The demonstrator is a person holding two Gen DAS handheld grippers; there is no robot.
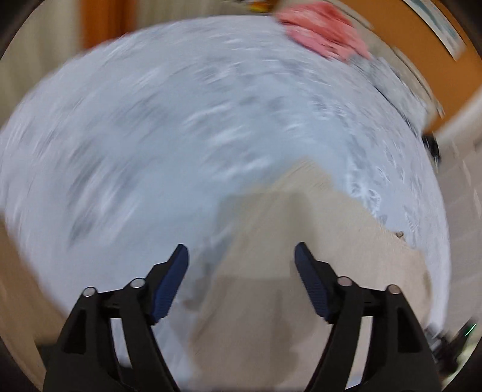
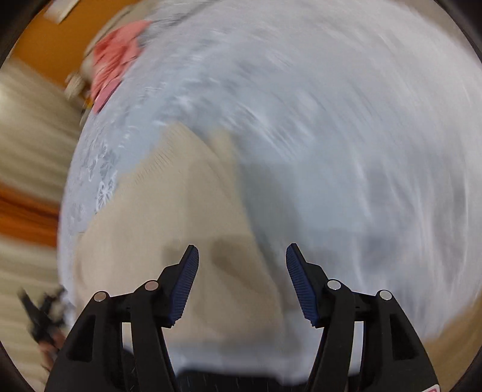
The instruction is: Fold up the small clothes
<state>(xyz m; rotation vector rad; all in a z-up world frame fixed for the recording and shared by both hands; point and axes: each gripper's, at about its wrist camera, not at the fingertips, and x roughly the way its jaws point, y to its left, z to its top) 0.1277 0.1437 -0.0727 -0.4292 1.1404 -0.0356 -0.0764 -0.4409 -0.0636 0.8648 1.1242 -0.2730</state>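
A beige knit garment (image 1: 301,241) lies flat on a round table with a pale blue lace cloth (image 1: 150,135). My left gripper (image 1: 241,256) is open and empty, hovering over the garment's left part. In the right wrist view the same beige garment (image 2: 168,217) lies under my right gripper (image 2: 242,256), which is open and empty. Both views are motion blurred.
A pink cloth (image 1: 322,27) lies at the table's far edge, and it also shows in the right wrist view (image 2: 114,63). Grey fabric (image 1: 379,72) lies beside it. Orange wall and pale floor surround the table. A dark object (image 2: 42,313) shows at lower left.
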